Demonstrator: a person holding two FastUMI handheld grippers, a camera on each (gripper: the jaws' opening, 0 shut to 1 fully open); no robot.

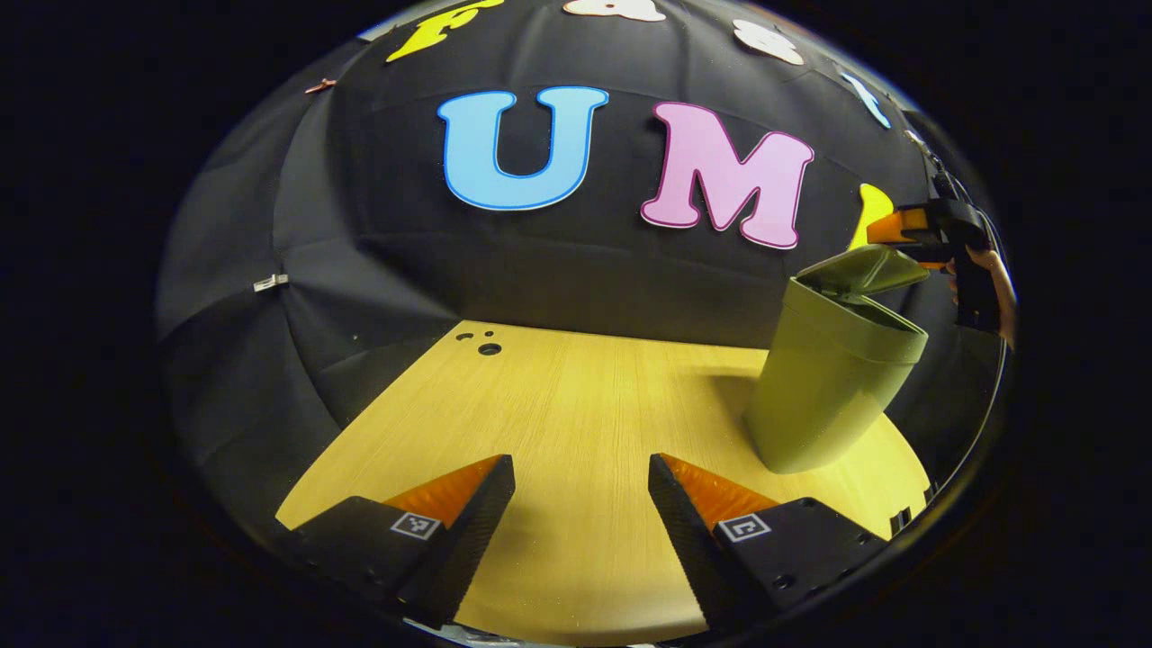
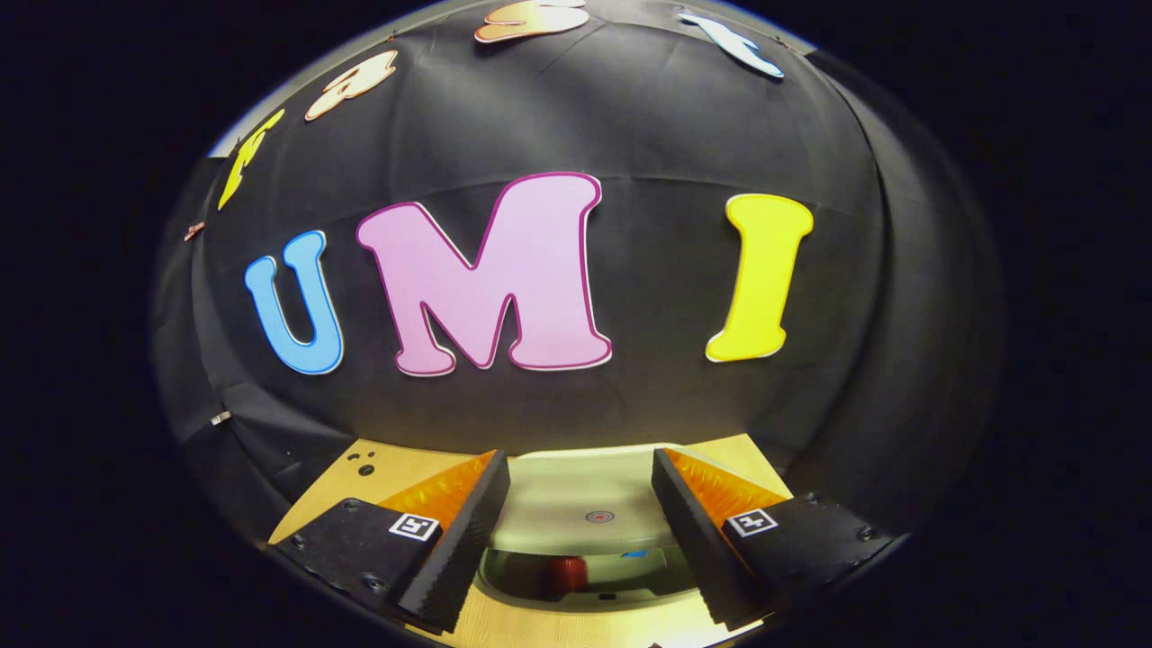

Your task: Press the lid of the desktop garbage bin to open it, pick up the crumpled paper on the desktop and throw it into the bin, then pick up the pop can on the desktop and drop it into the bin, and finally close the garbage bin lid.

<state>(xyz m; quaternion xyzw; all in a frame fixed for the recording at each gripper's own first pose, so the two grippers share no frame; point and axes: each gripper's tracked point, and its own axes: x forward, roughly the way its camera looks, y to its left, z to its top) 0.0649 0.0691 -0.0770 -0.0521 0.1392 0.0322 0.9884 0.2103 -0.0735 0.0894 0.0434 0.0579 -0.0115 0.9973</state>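
In the left gripper view, your left claw hovered over the bench, its fingers spread apart with bare bench between them. The garbage bin stood on the bench ahead and to the right, its lid tilted up. Your right claw was just behind that lid, at its raised edge. In the right gripper view, the lid lay between the spread fingers, with something in the bin beneath it.
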